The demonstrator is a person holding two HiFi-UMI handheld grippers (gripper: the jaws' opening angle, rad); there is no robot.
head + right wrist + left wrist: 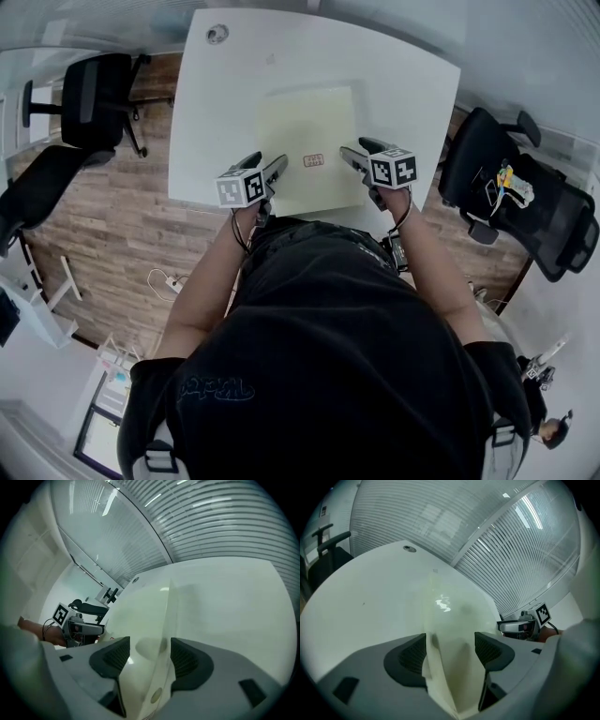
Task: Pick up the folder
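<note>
A pale yellow translucent folder (309,141) lies flat on the white table (225,103), with a small red label (314,160) near its front edge. My left gripper (272,173) is at its near left corner. In the left gripper view the folder's (454,620) edge runs up between the open jaws of the left gripper (450,646), close to the left pad, with a gap to the right pad. My right gripper (356,153) is at the near right corner. Its jaws (145,651) straddle the folder's (145,616) edge, standing open with room on both sides.
Black office chairs stand left (89,94) and right (506,187) of the table, on a wood floor. A round cable grommet (217,34) sits at the table's far left corner. A ribbed glass wall (487,527) runs behind the table. The person's body fills the table's near side.
</note>
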